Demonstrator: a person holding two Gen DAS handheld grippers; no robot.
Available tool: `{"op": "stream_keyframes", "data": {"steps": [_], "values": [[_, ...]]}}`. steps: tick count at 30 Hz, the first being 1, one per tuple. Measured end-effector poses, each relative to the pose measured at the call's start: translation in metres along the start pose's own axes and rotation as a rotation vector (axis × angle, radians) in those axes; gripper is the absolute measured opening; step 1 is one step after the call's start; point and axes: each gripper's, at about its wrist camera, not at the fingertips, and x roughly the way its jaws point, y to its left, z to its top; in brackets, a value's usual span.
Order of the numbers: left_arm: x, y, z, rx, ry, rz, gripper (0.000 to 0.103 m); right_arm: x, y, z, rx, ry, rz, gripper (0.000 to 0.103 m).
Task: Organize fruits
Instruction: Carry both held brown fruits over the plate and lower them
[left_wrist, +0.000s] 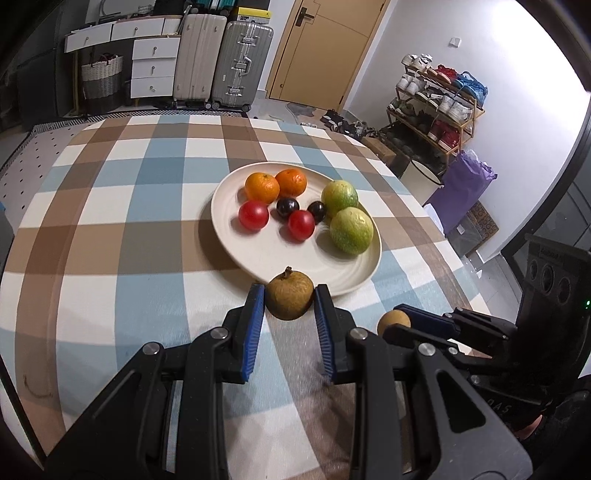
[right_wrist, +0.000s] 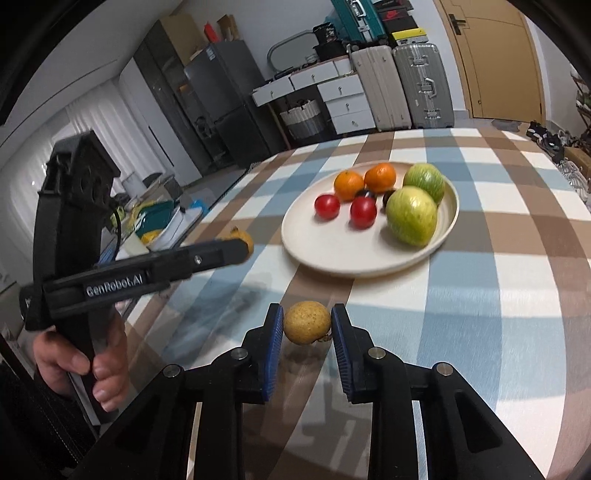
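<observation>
A cream plate (left_wrist: 273, 251) (right_wrist: 332, 254) on the checked tablecloth holds two oranges (left_wrist: 262, 187), two red tomatoes (left_wrist: 253, 215), two dark plums (left_wrist: 287, 209) and two green fruits (left_wrist: 351, 230). My left gripper (left_wrist: 290, 293) is shut on a brown longan (left_wrist: 290, 297), held just in front of the plate's near rim. My right gripper (right_wrist: 307, 320) is shut on a second yellowish-brown longan (right_wrist: 306, 322), held above the cloth short of the plate. It also shows in the left wrist view (left_wrist: 393, 322). The left gripper and its longan (right_wrist: 243, 238) show at the left of the right wrist view.
The checked tablecloth (left_wrist: 122, 206) covers the table. Beyond it are suitcases (left_wrist: 221, 59), white drawers (left_wrist: 153, 66), a door and a shoe rack (left_wrist: 436, 99). A purple bag (left_wrist: 461, 184) sits by the right table edge.
</observation>
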Motion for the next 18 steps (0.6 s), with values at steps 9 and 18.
{"op": "stream_keyframes", "data": {"steps": [9,18], "values": [[0.024,0.003,0.029,-0.022,0.007,-0.023,0.024,0.009,-0.006,0.026,-0.036,-0.025,0.028,0.027],[0.048,0.005,0.051,-0.028,0.027,-0.030,0.024,0.022,-0.021,0.052,-0.017,-0.049,0.059,0.027]]}}
